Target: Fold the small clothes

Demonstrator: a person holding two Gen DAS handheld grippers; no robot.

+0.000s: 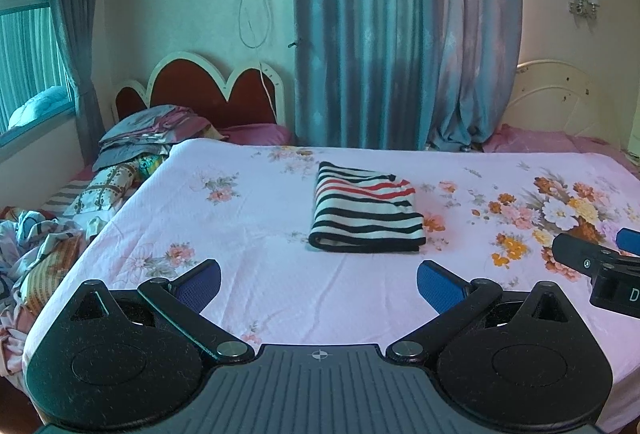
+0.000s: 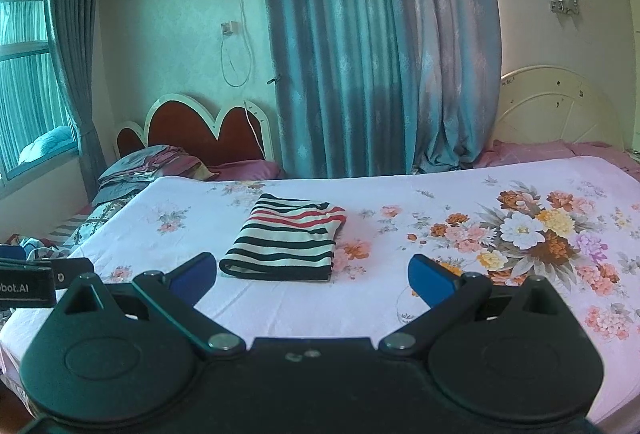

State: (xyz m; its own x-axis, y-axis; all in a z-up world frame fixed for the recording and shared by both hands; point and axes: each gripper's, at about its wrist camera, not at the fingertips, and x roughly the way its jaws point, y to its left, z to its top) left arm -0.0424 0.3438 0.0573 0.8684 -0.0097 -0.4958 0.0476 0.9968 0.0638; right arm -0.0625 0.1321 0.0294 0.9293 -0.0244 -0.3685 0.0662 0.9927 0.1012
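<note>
**Folded striped top on a floral bed**

A pink floral bedsheet covers the bed, with piled bedding at left and blue curtains behind. Mid-sheet lies the folded striped garment, long axis running away from the cameras, folded edge nearest. Left gripper and right gripper hover spread wide, empty.

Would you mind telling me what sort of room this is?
Most likely a home bedroom: a bed with a floral sheet, a heart-shaped headboard against the wall, and long curtains.
</note>
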